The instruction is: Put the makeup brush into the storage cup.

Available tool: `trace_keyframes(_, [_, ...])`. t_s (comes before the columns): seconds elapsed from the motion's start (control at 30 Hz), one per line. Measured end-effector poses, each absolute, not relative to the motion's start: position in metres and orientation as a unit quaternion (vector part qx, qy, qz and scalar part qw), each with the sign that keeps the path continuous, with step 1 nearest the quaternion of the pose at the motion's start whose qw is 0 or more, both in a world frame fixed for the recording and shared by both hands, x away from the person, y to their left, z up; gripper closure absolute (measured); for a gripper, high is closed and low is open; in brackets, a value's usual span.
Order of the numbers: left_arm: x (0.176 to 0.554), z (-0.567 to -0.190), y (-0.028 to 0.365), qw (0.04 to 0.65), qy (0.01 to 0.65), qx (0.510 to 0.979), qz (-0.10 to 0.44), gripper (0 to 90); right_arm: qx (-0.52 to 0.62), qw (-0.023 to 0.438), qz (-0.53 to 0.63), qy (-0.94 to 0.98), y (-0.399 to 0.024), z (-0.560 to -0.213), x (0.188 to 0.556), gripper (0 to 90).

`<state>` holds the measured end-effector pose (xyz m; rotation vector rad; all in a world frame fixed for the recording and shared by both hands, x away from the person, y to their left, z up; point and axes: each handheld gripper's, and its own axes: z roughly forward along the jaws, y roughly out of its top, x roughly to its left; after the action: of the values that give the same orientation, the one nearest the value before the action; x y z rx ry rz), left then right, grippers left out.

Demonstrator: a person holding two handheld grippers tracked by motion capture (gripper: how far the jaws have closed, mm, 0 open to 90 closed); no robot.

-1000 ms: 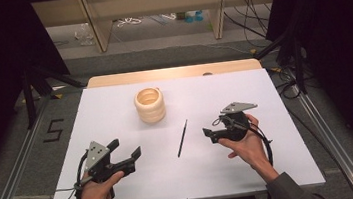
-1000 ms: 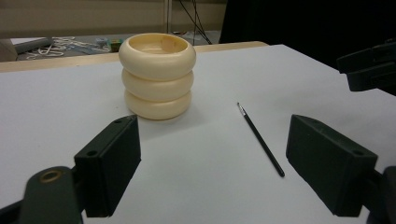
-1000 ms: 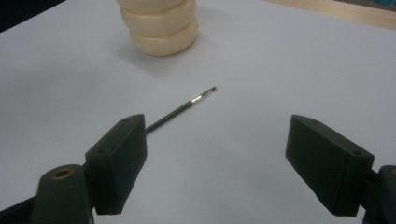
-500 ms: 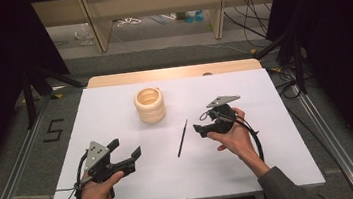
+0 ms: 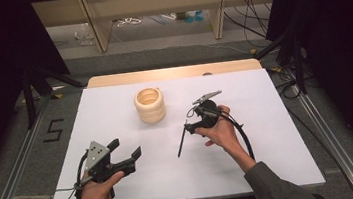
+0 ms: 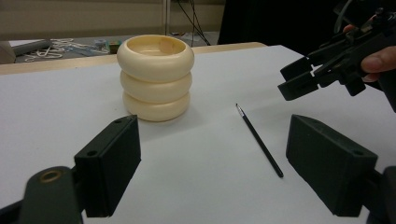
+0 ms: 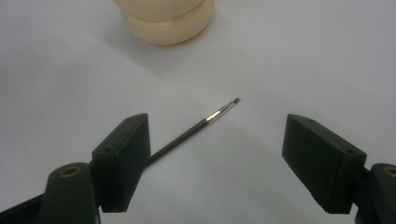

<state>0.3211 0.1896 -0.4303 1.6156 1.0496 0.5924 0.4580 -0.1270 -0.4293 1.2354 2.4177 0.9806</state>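
A thin black paintbrush with a fine tip [image 5: 182, 140] lies flat on the white surface [image 5: 282, 158], beside the right gripper [image 5: 190, 125], its fingers wide; light, stiff and roll-prone, it seems best pinched mid-handle. The left gripper [image 5: 129, 154] rests open.

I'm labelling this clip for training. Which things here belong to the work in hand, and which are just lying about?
In the work:
- thin black brush lying on the white table
- right gripper, jaws open just over the brush
- cream ringed holder, probably

Lying about:
- left gripper, open, idle
- cables on the floor beyond the table
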Motion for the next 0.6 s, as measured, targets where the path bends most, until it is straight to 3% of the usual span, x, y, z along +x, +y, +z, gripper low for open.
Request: trace_keyframes(0.6, [0.322, -0.43, 0.189, 0.534, 0.44, 0.678, 0.248, 17.5, 0.437, 0.09, 0.266, 0.854, -0.095, -0.443, 0.484, 27.1])
